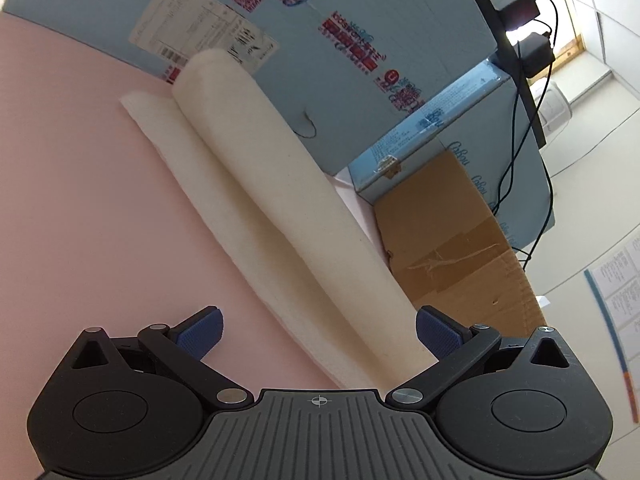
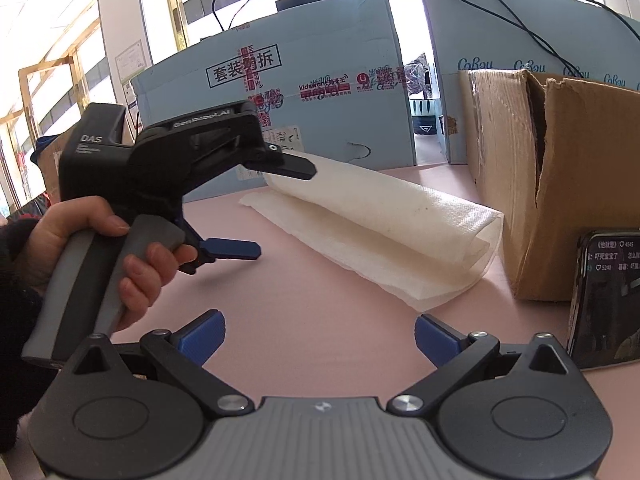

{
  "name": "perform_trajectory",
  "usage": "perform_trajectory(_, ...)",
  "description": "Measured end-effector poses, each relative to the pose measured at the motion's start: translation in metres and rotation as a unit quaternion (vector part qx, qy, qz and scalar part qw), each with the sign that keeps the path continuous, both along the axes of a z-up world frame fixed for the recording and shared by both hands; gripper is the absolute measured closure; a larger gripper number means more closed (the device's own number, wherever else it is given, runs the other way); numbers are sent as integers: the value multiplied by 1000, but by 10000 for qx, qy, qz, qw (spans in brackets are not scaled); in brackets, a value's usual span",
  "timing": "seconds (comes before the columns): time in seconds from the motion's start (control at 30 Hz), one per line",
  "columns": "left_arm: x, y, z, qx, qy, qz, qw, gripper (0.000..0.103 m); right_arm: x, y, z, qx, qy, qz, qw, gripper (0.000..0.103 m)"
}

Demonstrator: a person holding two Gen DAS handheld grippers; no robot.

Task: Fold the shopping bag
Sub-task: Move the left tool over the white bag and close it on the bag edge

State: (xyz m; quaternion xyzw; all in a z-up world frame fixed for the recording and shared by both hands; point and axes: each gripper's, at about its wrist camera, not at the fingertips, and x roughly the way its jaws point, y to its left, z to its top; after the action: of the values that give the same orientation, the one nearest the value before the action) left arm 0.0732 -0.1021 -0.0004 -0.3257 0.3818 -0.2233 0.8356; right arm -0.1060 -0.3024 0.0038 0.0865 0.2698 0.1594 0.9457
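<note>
My left gripper (image 1: 318,334) and right gripper (image 2: 320,336) both gape wide, holding nothing. The white shopping bag (image 2: 384,224) (folded loosely over itself) lies on the pink table (image 2: 304,312) just ahead of my fingers, beside a cardboard box (image 2: 560,184).

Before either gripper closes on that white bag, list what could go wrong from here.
1. The white bag is only loosely rolled, its upper layer arching over the flat one; a pinch by the open left gripper may catch one layer and unroll it.
2. The cardboard box stands close beside the bag's end, so the open right gripper could bump it.
3. The phone propped near that gripper could be knocked over.
</note>
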Motion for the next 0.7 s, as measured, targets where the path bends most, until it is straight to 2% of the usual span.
perform_trajectory(0.07,5,-10,-1,110,-125,54,9998,2,-1,-4,-1,77,36,-23,10000,0)
perform_trajectory(0.17,10,-19,0,304,-160,63,9994,17,-2,-10,-2,118,106,-61,9999,0)
perform_trajectory(0.2,11,-22,1,407,-190,59,9990,34,-2,-12,-3,130,138,-75,9998,0)
perform_trajectory(0.23,11,-26,0,542,-216,52,9983,59,-2,-14,-4,143,171,-94,9997,0)
perform_trajectory(0.3,12,-32,-3,722,-213,12,9972,80,0,-18,-6,177,246,-161,9994,0)
perform_trajectory(0.33,11,-35,-4,799,-248,-23,9965,86,1,-19,-6,198,279,-190,9992,0)
perform_trajectory(0.43,9,-33,-3,863,-402,-72,9954,94,0,-20,-5,200,287,-223,9991,0)
perform_trajectory(0.5,7,-23,1,770,-520,-57,9957,96,-1,-18,-3,128,273,-254,9992,0)
perform_trajectory(0.7,-13,33,19,555,-875,197,9944,97,-6,-9,4,-46,200,-219,9995,0)
